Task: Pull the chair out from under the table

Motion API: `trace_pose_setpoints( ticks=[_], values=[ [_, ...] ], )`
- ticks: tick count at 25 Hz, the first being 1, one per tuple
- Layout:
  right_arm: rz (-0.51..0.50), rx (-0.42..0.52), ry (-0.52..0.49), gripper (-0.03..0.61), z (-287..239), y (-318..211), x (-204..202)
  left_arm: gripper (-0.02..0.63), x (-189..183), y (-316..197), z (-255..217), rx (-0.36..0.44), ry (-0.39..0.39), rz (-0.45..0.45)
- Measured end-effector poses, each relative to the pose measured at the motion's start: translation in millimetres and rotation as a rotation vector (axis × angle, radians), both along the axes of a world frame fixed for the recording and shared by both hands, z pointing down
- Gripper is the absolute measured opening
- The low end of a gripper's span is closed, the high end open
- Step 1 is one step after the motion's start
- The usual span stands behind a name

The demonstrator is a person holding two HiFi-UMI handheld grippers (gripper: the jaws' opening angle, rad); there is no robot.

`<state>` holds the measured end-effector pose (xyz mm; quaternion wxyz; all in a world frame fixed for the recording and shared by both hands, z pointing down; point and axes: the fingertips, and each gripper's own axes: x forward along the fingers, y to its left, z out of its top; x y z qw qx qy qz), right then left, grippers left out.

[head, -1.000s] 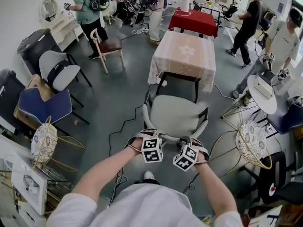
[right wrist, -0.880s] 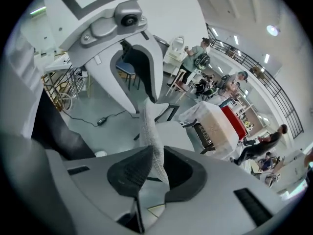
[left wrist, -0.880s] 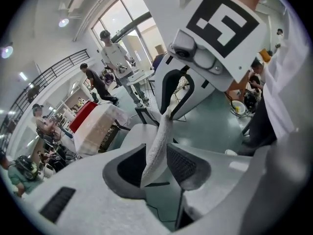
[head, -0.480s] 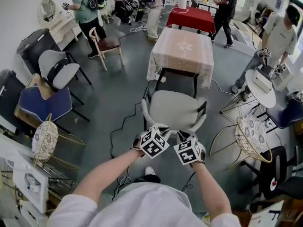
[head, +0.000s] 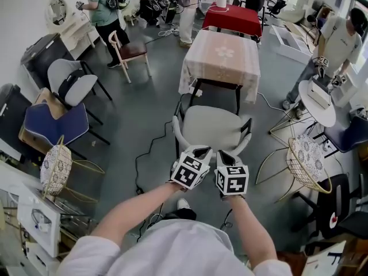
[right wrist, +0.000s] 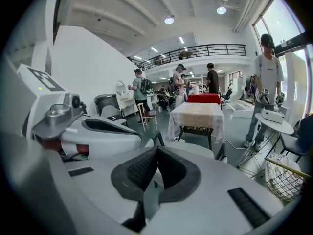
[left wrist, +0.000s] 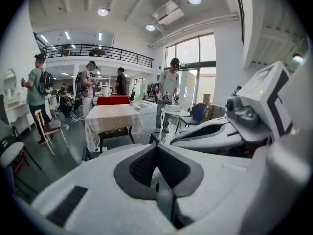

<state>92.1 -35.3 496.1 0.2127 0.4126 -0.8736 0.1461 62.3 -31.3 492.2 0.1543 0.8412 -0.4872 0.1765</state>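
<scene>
The grey padded chair (head: 211, 128) stands on the floor with its front at the beige-clothed table (head: 221, 59); most of the seat shows outside the table. My left gripper (head: 201, 150) and right gripper (head: 225, 154) hover side by side over the chair's near rim, apart from it. Both sets of jaws have just been closing and are now shut with nothing between them. In the left gripper view the shut jaws (left wrist: 156, 145) point toward the table (left wrist: 111, 119). In the right gripper view the shut jaws (right wrist: 157, 149) lie over the chair seat (right wrist: 195, 150).
A wire chair (head: 307, 165) and a round white table (head: 319, 105) stand to the right. A black cable (head: 144, 160) runs over the floor at the left. Grey and blue chairs (head: 52, 125) line the left wall. A red table (head: 233, 19) and several people are beyond.
Both grippers have let go of the chair's near rim, risen, rolled and come closer together, their jaws closing. The chair has stayed in place.
</scene>
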Motion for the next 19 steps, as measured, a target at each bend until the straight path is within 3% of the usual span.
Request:
trace_pose_setpoints(
  ticks=[7, 19],
  values=[
    [0.023, -0.004, -0.026, 0.003, 1, 0, 4, 0.005, -4, -2, -4, -0.005, 0.068, -0.061],
    [0.036, 0.012, -0.042, 0.002, 0, -7, 2, 0.005, -13, -9, 0, -0.011, 0.079, -0.104]
  ],
)
